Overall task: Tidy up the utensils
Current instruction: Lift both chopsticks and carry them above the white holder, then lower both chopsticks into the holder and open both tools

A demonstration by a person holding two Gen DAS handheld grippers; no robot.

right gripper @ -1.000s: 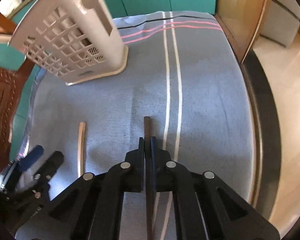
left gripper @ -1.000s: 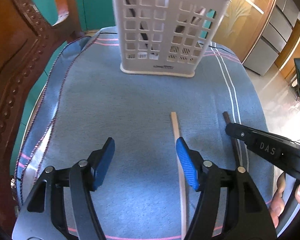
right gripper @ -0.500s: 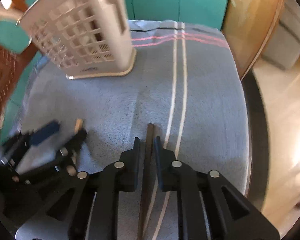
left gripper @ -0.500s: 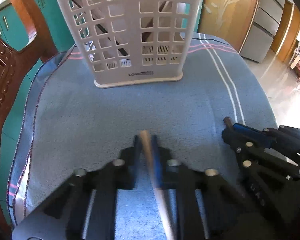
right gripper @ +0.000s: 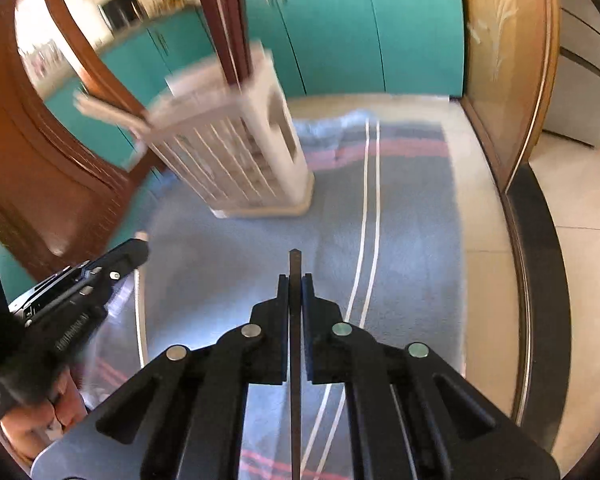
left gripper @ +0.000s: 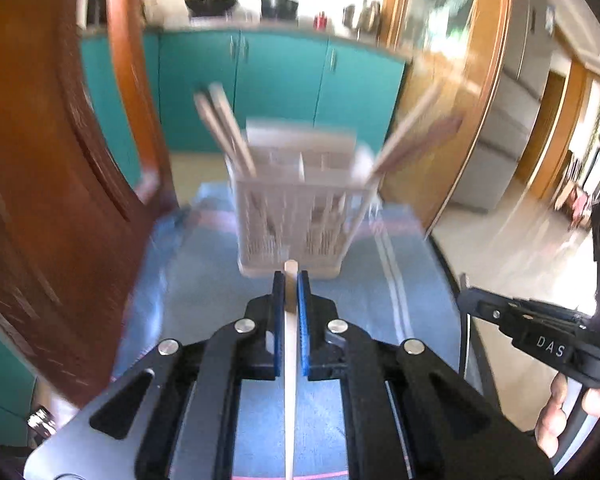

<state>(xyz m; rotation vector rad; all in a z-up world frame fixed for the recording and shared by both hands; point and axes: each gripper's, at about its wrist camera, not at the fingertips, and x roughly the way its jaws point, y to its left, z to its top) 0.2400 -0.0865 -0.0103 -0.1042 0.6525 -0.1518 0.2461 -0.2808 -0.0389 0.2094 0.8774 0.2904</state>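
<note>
Left tool: your left tool (left gripper: 291, 294) is clamped on the pale stick (left gripper: 290, 380), blue pads (left gripper: 303, 320) pressed to both its sides, its blunt tip poking just past the fingertips.
Pale stick: it runs straight back along the tool's middle line and is held up over the blue cloth (left gripper: 220, 300), tip aimed at the foot of the white basket (left gripper: 296, 216).
Right tool: your right tool (right gripper: 295, 292) is squeezed tight on the dark stick (right gripper: 295, 360), a thin dark sliver between the black fingers (right gripper: 282, 300), point sticking out ahead.
Dark stick: it hangs over the cloth (right gripper: 412, 240) just left of the pair of white stripes (right gripper: 366, 240).
Basket: blurred in both views. It stands on the cloth at the far end of the surface, with several sticks (left gripper: 224, 128) leaning out to the left and more (left gripper: 416, 128) leaning out to the right.
Across the way: from the left wrist view your right tool (left gripper: 512, 316) shows at the right edge, apart from the left one. From the right wrist view your left tool (right gripper: 100, 276) sits low on the left, the pale tip (right gripper: 141, 236) peeking out.
Backdrop: teal cabinet doors (left gripper: 276, 84) behind the basket, and a carved wooden chair back (left gripper: 44, 160) at the left.
</note>
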